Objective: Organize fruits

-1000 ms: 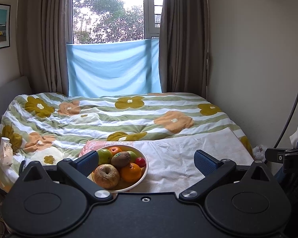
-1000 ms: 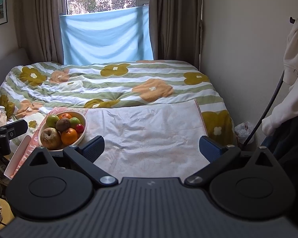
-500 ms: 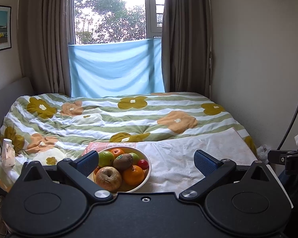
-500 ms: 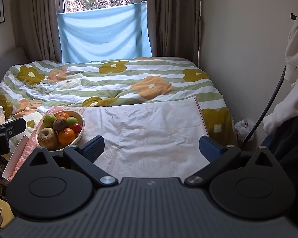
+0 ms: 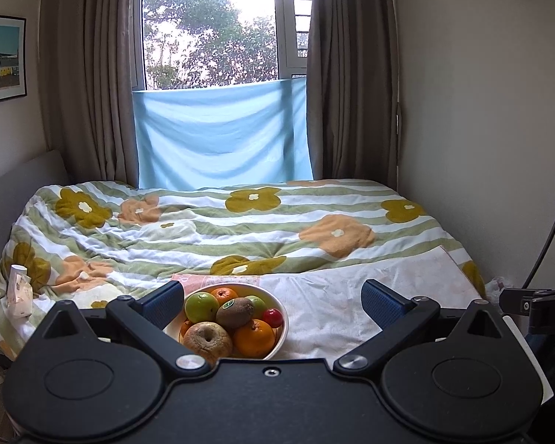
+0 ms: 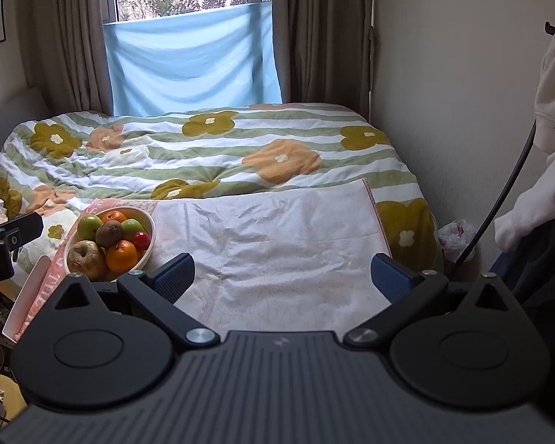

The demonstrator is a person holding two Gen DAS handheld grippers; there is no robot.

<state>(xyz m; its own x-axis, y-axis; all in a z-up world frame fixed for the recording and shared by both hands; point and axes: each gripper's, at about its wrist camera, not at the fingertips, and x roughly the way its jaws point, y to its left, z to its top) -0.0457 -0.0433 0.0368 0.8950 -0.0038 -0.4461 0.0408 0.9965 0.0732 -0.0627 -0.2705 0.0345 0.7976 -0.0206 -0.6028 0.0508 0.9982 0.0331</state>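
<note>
**Desk:** Where does the fruit stand, left to right?

**Photographer:** A white bowl (image 6: pixel 146 248) sits at the near left of the bed (image 6: pixel 211 155), on a pale cloth (image 6: pixel 277 244). Heaped in it are a green apple (image 6: pixel 90 226), a brown russet apple (image 6: pixel 86 258), a kiwi (image 6: pixel 109 233), an orange (image 6: pixel 121 256) and a small red fruit (image 6: pixel 141 239). All fruit in view is gathered there; that fits sorting finished or yet to come.

**Desk:** And the tools?

**Photographer:** The left gripper (image 5: pixel 273 303) and right gripper (image 6: pixel 283 275) both hover with fingers spread wide, holding nothing. Compared with a second ago, both views have tilted upward slightly; the bowl has not shifted.
</note>
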